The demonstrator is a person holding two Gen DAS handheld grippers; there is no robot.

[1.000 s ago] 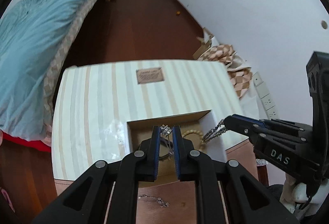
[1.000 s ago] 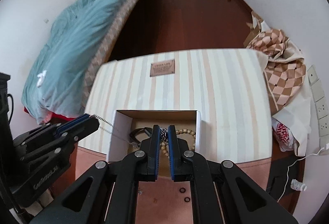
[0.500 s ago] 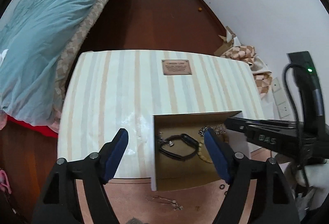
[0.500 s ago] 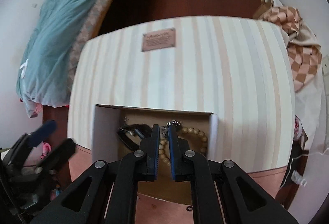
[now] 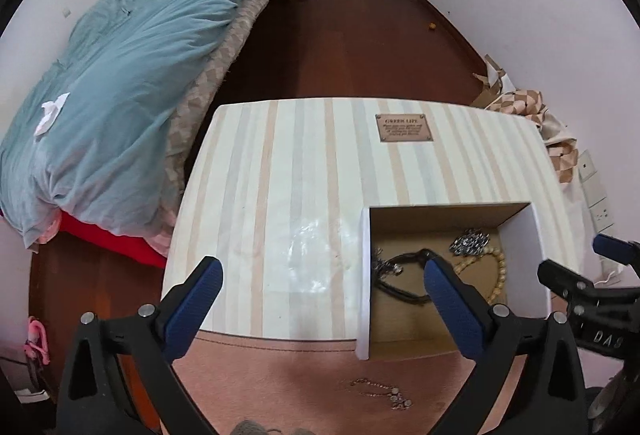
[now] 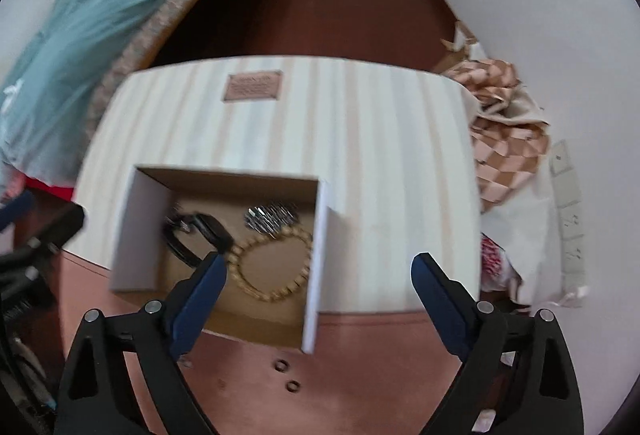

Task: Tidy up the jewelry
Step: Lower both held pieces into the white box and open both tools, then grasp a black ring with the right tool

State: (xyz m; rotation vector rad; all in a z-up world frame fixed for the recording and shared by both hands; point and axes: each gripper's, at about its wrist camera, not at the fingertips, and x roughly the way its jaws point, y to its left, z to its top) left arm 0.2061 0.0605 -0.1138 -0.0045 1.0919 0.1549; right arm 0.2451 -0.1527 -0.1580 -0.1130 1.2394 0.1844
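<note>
An open cardboard box (image 5: 365, 275) (image 6: 316, 255) sits on a striped mat. Inside lie a black bracelet (image 5: 400, 289) (image 6: 188, 235), a beige bead bracelet (image 5: 498, 275) (image 6: 272, 263) and a silver chain piece (image 5: 470, 241) (image 6: 272, 217). My left gripper (image 5: 322, 271) is open and empty, above the box's left wall. My right gripper (image 6: 320, 267) is open and empty, above the box's right wall; it also shows in the left wrist view (image 5: 580, 275). A thin chain necklace (image 5: 384, 393) and two small rings (image 6: 288, 375) lie on the brown table in front of the box.
The striped mat (image 5: 288, 175) (image 6: 380, 123) has a brown label (image 5: 404, 128). A bed with a teal duvet (image 5: 112, 83) stands to the left. Checkered bags (image 6: 504, 139) lie by the right wall. Dark wood floor (image 5: 352, 43) lies beyond.
Both grippers opened and let their jewelry drop into the box; the left released first, the right after. Both have pulled back and up from the box.
</note>
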